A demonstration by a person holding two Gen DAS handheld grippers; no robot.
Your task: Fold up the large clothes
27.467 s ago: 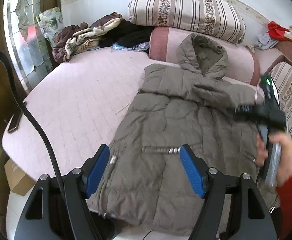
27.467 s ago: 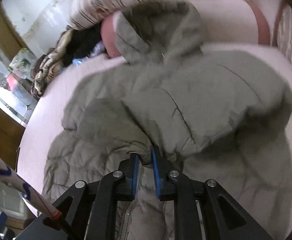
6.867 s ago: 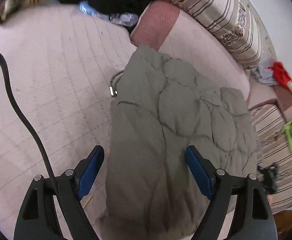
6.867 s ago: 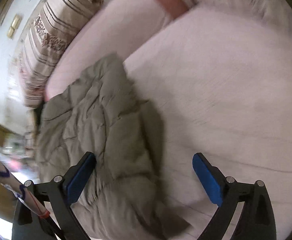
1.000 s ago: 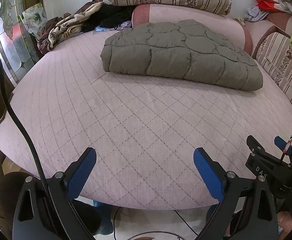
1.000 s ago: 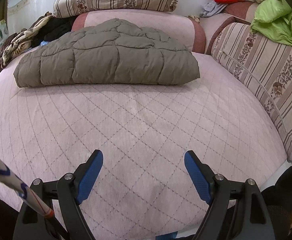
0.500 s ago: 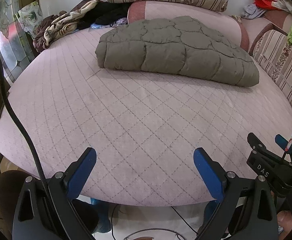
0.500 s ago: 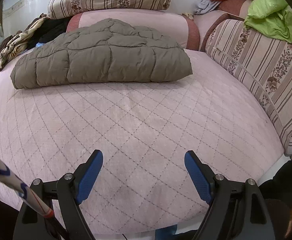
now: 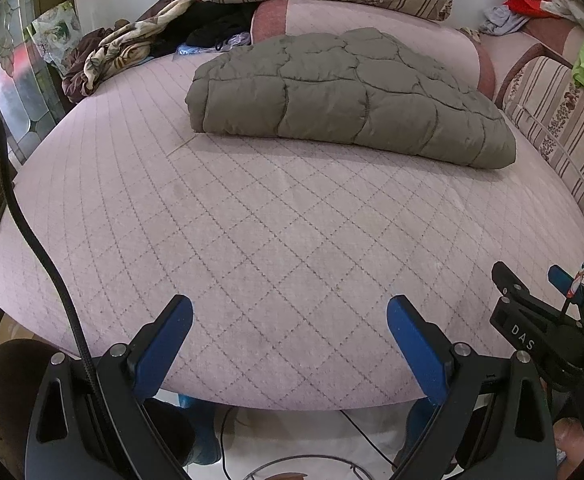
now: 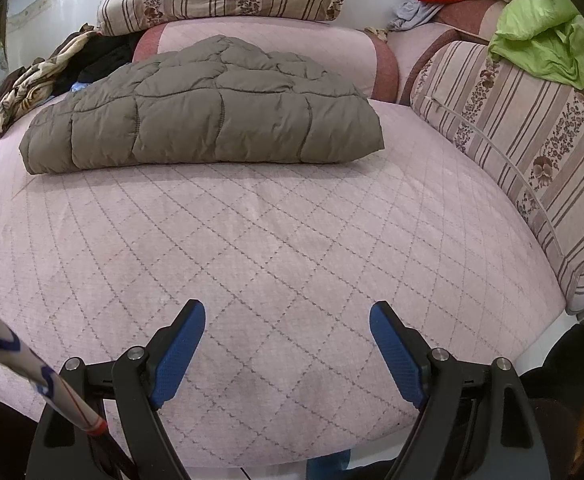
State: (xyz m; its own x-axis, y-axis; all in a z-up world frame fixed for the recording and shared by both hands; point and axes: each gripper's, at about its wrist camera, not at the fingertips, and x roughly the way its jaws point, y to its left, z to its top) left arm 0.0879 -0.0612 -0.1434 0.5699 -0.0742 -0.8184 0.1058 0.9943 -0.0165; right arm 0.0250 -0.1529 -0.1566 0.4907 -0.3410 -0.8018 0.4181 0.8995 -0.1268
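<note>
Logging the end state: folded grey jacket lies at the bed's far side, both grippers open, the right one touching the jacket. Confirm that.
One error: the right gripper is well clear of the folded grey jacket, empty over the bed, as the right wrist view shows. The left gripper is open too.

left gripper (image 9: 289, 322): jaws wide apart, nothing between, pointing downward
right gripper (image 10: 287, 326): jaws wide apart, nothing between, pointing downward

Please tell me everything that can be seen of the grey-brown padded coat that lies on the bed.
The padded coat is grey-brown, quilted into puffy stitched sections, and looks like a soft matte shell fabric. It is folded into a thick, compact bundle; no hood, sleeve or zip shows. It lies flat on the far part of the pink quilted bed, its back edge against the pink bolster. Nothing holds it.
</note>
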